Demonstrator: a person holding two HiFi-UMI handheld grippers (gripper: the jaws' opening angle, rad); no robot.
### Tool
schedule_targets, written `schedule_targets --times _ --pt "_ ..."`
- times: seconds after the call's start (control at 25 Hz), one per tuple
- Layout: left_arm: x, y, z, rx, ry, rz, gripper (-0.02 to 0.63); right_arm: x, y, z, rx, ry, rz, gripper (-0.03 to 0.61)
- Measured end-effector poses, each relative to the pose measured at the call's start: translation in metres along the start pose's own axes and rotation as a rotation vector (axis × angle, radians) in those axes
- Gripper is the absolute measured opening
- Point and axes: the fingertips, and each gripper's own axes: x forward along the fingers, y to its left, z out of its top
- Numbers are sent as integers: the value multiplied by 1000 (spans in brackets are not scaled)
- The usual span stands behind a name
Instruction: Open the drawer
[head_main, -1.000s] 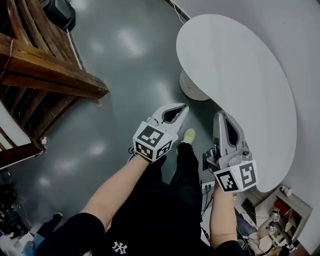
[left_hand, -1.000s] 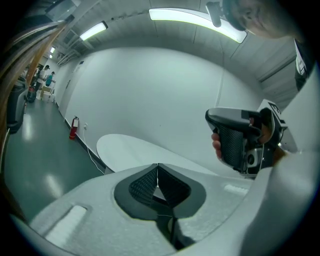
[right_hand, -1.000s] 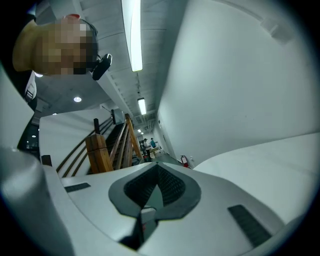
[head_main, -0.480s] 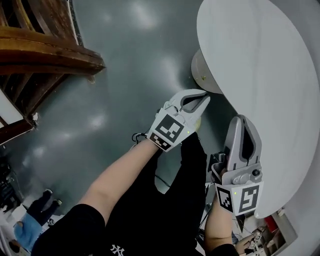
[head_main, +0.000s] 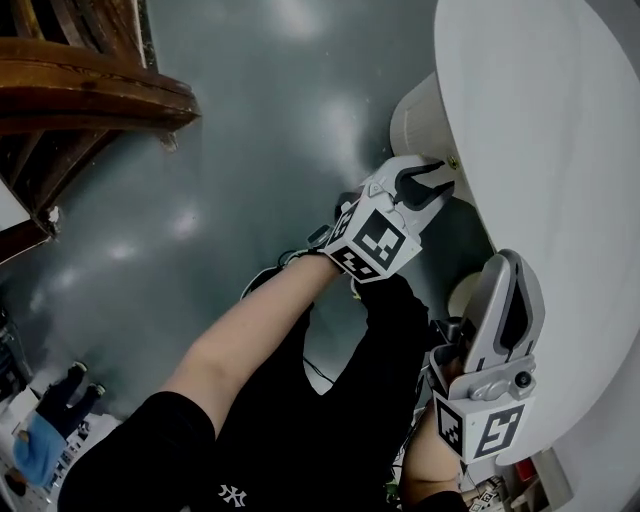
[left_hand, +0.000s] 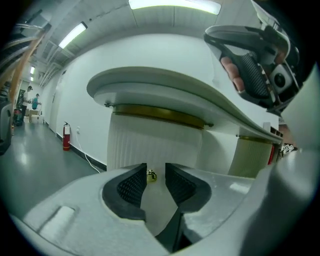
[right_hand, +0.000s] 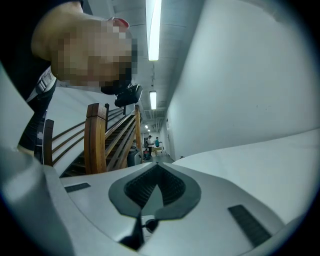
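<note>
A white ribbed drawer unit (left_hand: 155, 142) stands under the white oval table top (head_main: 540, 130). A small brass knob (left_hand: 151, 175) sits on its front, also seen as the knob (head_main: 452, 162) in the head view. My left gripper (head_main: 443, 178) points at that knob and its jaws are opening. In the left gripper view the knob shows in the gap of the left gripper (left_hand: 156, 170), just ahead of the tips, and the pads do not press on it. My right gripper (head_main: 517, 262) hangs shut and empty beside the table's near edge; the right gripper (right_hand: 156, 167) points along a corridor.
A wooden staircase (head_main: 80, 90) rises at the upper left over the grey glossy floor (head_main: 250, 150). The person's dark-clothed legs and a shoe (head_main: 460, 295) are below the grippers. Boxes and clutter (head_main: 35, 440) lie at the lower left. A red fire extinguisher (left_hand: 66, 137) stands by the far wall.
My left gripper has gone down and forward to the drawer unit under the table, and its jaws have opened from shut. The right gripper stays shut by the table edge.
</note>
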Motion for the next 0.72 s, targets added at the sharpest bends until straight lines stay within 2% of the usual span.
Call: schedule_targets --times 0.2,0.72 --pt "17 2 -10 46 -2 -1 132 2 -2 2 -17 -22 16 14" --pt "38 4 -24 87 -3 4 120 -4 -9 -6 -26 -15 19 15"
